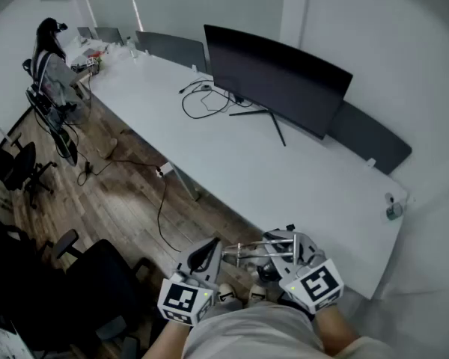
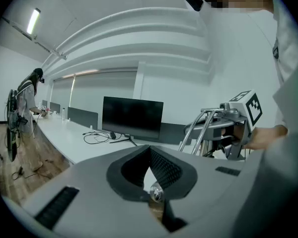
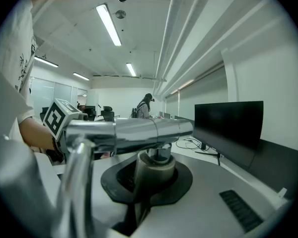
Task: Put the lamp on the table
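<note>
The lamp (image 1: 256, 252) is a chrome desk lamp with thin tube arms, held in the air just off the near end of the long white table (image 1: 232, 159). My right gripper (image 1: 275, 262) is shut on it. In the right gripper view the jaws clamp a grey cylindrical joint (image 3: 156, 171) under the lamp's thick chrome tube (image 3: 134, 132). My left gripper (image 1: 203, 255) hangs beside the lamp on its left, not touching it. Its jaws (image 2: 150, 170) are shut with nothing between them. The left gripper view shows the lamp (image 2: 207, 128) off to the right.
A wide black monitor (image 1: 277, 77) stands on the table with cables (image 1: 206, 99) next to it. A small grey object (image 1: 393, 209) sits at the table's right corner. A black office chair (image 1: 97, 283) is at lower left, and a person (image 1: 51, 64) stands far left.
</note>
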The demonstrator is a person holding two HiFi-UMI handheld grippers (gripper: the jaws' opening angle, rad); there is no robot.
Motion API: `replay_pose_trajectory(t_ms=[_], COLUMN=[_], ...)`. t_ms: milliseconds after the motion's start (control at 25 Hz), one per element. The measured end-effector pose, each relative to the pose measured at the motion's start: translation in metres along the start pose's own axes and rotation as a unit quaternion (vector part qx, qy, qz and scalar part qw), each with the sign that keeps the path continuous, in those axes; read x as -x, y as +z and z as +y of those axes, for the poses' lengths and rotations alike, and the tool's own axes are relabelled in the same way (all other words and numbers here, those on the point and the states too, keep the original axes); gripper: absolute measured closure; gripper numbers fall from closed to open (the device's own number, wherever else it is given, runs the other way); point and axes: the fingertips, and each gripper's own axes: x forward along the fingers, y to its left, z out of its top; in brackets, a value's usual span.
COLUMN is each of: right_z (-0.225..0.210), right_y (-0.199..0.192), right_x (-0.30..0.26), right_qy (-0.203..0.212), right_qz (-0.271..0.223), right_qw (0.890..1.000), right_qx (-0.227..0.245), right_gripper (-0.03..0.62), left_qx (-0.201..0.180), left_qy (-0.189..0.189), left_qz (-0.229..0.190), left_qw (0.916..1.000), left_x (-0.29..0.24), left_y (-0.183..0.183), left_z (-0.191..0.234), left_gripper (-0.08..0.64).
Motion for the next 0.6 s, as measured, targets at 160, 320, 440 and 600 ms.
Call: replay_pose_trajectory(t_ms=[160,320,440,600], right_z=[0.003,0.006,0.008,0.009], right_y=[-0.001,0.001,0.003,0.004], right_x=[-0.003,-0.007,-0.01,-0.016], right_qy=[-0.002,-0.001,-0.006,-0.017], right_qz=[0.002,0.001,0.002,0.0], right_qw=[1.0,1.0,1.0,1.0], right_qx=[0.001,-0.001,-0.003,-0.012], right_gripper=[0.563,0.563,0.563,0.563], left_qx=[0.004,0.006,0.009,0.009], left_qy=[0.007,0.009,0.005,-0.003], left_qz=[-0.001,0.0,-0.004,-0.008], left_qw=[1.0,0.9999,0.9999,0.9999], left_x=[0.004,0.009,0.01,0.014], left_y=[0.002,-0.001,0.001,0.002], left_z=[0.006,0.012,0.015,0.022], left_gripper=[0.558,0.558,0.558,0.558])
